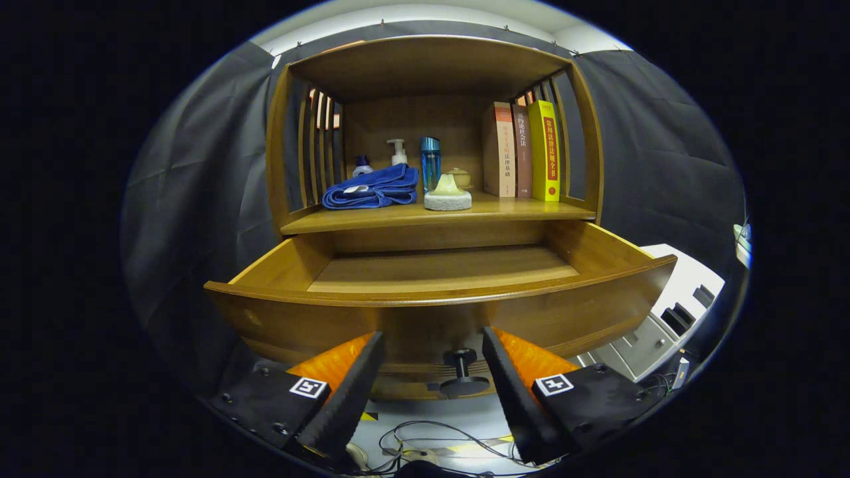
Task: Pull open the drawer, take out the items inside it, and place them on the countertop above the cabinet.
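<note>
Drawer (pixel 438 292) pulled out below countertop (pixel 438 214), looks empty. Gripper (pixel 433 352) released, fingers straddling knob (pixel 461 372) without touching. Wood's rigid, probably heavy; the knob's the only grip point.

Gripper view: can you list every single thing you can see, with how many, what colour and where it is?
drawer: 1, brown wood, pulled open below the countertop, its visible floor bare
drawer knob: 1, black, on the drawer front, between the fingers
countertop: 1, brown wood, above the drawer
towel: 1, blue, folded, left on the countertop
pump bottle: 1, white, behind the towel
tall bottle: 1, blue, right of the towel
small round item: 1, pale, in front of the tall bottle
books: 3, tan, brown, yellow, upright on the right
cables: several, dark, on the floor below
hand-held gripper: 1, open, fingers either side of the knob, not touching it
</note>
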Demonstrator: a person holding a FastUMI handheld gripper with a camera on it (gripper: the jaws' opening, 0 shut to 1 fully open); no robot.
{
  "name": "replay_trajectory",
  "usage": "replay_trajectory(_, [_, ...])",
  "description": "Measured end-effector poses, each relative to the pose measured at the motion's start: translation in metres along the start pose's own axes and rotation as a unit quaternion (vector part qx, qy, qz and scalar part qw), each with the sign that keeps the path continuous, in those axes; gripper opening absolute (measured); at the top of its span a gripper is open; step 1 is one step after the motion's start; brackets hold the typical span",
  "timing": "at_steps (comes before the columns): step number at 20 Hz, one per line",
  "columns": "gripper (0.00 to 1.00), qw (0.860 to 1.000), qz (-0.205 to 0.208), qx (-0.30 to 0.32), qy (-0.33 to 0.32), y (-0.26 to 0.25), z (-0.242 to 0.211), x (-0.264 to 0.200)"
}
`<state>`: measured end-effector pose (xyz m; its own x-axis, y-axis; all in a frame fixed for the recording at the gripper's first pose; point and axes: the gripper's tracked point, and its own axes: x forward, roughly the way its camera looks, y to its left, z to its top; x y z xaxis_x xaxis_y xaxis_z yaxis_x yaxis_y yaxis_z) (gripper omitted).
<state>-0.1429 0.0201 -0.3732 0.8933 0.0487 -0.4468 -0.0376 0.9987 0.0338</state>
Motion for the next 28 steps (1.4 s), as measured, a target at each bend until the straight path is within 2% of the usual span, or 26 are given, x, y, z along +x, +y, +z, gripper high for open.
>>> replay_trajectory(7, [0.98,1.000,0.001,-0.004,-0.012,0.001,0.021,0.044])
replay_trajectory(24, [0.98,1.000,0.001,-0.010,0.002,0.007,0.034,0.152])
replay_trajectory(28, [0.98,1.000,0.003,-0.013,0.006,0.008,0.027,0.156])
